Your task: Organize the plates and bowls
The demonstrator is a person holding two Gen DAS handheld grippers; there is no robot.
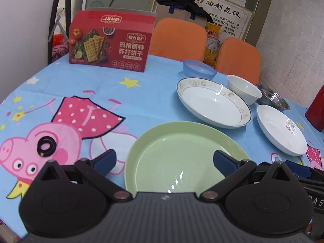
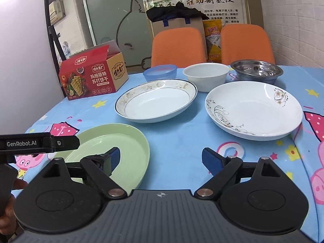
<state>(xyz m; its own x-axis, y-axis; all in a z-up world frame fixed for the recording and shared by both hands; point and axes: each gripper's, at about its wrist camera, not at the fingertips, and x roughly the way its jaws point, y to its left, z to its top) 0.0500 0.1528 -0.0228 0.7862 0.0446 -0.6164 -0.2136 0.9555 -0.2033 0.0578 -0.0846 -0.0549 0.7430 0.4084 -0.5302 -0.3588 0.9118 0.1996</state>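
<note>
A pale green plate [image 1: 182, 158] lies flat on the cartoon tablecloth, close in front of both grippers. My left gripper [image 1: 165, 160] is open wide: its left finger is outside the plate's left rim, its right finger is over the plate, and neither pad presses on it. My right gripper [image 2: 163, 159] is open too, its left finger above the green plate's [image 2: 125, 145] right edge and its right finger over bare cloth. Farther back lie a gold-rimmed white plate [image 2: 156, 103] and a floral white plate [image 2: 253, 109]. Behind them stand a white bowl [image 2: 205, 77], a blue bowl [image 2: 160, 71] and a steel bowl [image 2: 256, 70].
A red cracker box [image 2: 91, 77] stands at the table's far left. Two orange chairs [image 2: 178, 46] are behind the table. A red object [image 1: 316, 111] is at the right edge and a black ring [image 1: 46, 143] lies on the cloth at the left. The left gripper's body [image 2: 40, 143] reaches in beside the green plate.
</note>
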